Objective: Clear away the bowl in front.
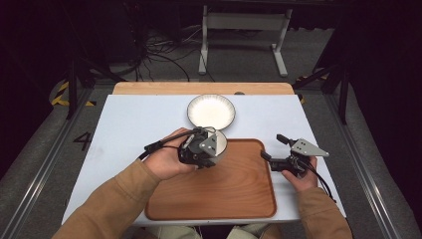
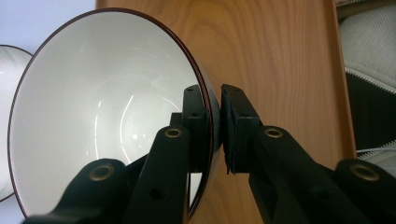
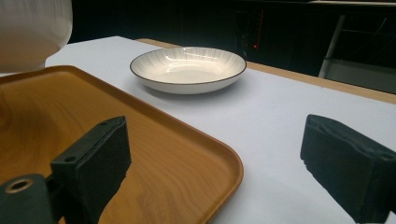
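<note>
A person sits at a white worktop (image 1: 129,124) with a hand-held gripper in each hand. A wooden tray (image 1: 234,189) lies at the near edge, in front of the person.

The left hand-held gripper (image 1: 211,144) is clamped on the rim of a white bowl (image 1: 221,142). One jaw is inside the bowl, the other outside, as the left gripper view shows, with the bowl (image 2: 102,116) tilted on its side towards the camera. In the high view the bowl is at the far left corner of the tray. Whether it rests on the tray or hangs just above it cannot be told.

The right hand-held gripper (image 1: 273,147) is at the tray's right edge, jaws wide apart and holding nothing. In the right gripper view its jaws straddle the rim of the tray (image 3: 187,154).

A shallow white plate (image 1: 211,110) with a dark rim sits on the worktop just beyond the tray, untouched.

Judging by this, the work looks like loading dishes onto the tray, and it is about halfway. The bowl is at the tray but not yet released. The plate is left to move. The tray otherwise holds nothing.

Count: one bowl, one plate, one tray, two hand-held grippers.
</note>
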